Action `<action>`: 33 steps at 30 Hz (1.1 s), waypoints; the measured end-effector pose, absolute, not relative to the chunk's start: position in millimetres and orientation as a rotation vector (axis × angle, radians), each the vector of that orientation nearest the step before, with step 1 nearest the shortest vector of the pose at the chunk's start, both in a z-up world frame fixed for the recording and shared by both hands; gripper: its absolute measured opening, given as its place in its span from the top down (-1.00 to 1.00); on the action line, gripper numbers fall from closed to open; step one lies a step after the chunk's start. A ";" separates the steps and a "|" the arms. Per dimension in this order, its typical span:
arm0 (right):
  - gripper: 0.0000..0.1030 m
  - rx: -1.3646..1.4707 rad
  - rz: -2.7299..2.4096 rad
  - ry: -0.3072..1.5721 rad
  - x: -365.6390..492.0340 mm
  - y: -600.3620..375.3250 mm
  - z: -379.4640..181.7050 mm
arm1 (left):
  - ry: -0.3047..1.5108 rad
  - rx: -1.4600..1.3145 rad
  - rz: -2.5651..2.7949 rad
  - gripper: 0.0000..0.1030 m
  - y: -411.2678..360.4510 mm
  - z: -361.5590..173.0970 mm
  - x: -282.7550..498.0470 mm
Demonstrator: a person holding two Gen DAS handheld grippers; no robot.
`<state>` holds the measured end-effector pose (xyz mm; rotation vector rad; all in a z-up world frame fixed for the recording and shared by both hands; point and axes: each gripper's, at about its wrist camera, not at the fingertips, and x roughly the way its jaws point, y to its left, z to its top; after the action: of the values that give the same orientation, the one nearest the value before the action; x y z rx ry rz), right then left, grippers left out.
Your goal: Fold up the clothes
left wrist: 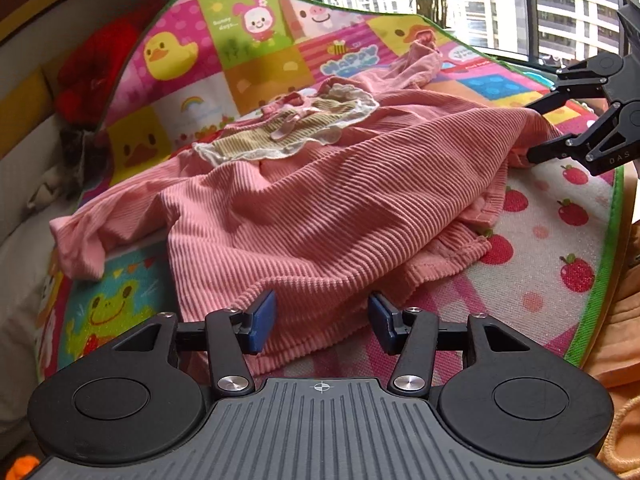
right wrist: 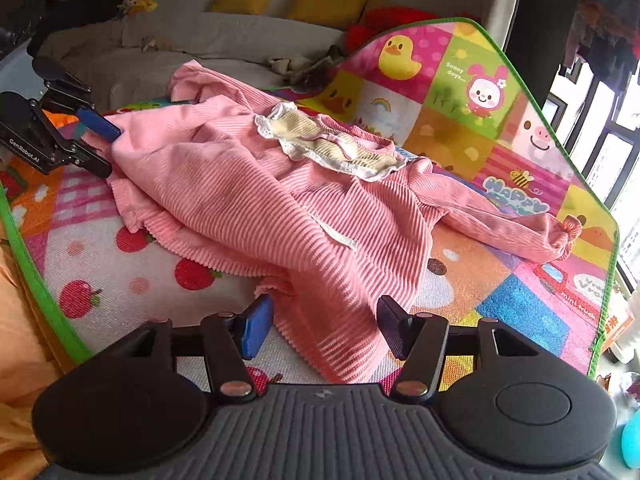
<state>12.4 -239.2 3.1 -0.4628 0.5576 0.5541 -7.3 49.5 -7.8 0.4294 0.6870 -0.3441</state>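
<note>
A pink ribbed child's garment [left wrist: 320, 200] with a beige lace-trimmed collar [left wrist: 288, 128] lies crumpled on a colourful cartoon play mat [left wrist: 552, 224]. My left gripper [left wrist: 322, 326] is open, its blue pads on either side of the garment's near hem. My right gripper [right wrist: 324, 328] is open too, its fingers on either side of another hem corner of the garment [right wrist: 280, 200]. The right gripper shows in the left wrist view [left wrist: 536, 132] at the garment's far right edge. The left gripper shows in the right wrist view [right wrist: 100, 148] at the left edge.
The mat [right wrist: 520, 300] has a green border and its far side curls up. A grey sofa [right wrist: 200, 40] with yellow cushions [right wrist: 328, 6] and a red soft toy [left wrist: 96, 68] stands behind. Orange fabric [left wrist: 624, 320] lies off the mat's edge. Windows [left wrist: 500, 0] are beyond.
</note>
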 end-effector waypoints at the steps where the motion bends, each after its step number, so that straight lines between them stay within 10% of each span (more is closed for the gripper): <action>1: 0.15 -0.462 0.543 0.548 15.8 -237.2 1.5 | 0.679 0.442 -0.339 0.08 47.7 -8.6 -4.7; 3: 0.82 -0.436 0.525 0.518 18.8 -239.1 10.9 | 0.667 0.448 -0.318 0.83 47.6 -3.9 0.6; 11: 0.92 -0.354 0.519 0.388 -5.1 -259.2 66.4 | 0.490 0.318 -0.303 0.87 68.6 69.3 -34.9; 21: 0.78 -0.343 0.558 0.387 -26.4 -268.9 72.5 | 0.482 0.294 -0.329 0.34 69.4 79.3 -58.4; 25: 0.26 -0.319 0.576 0.426 -13.0 -262.5 58.9 | 0.554 0.266 -0.330 0.18 68.9 59.8 -41.8; 33: 0.24 -0.266 0.587 0.627 29.6 -240.4 17.2 | 0.659 0.084 -0.361 -0.23 63.6 28.6 15.5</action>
<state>29.6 -240.4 17.2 -0.2664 0.6266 0.5871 15.5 63.6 28.6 0.0844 0.6586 -0.3612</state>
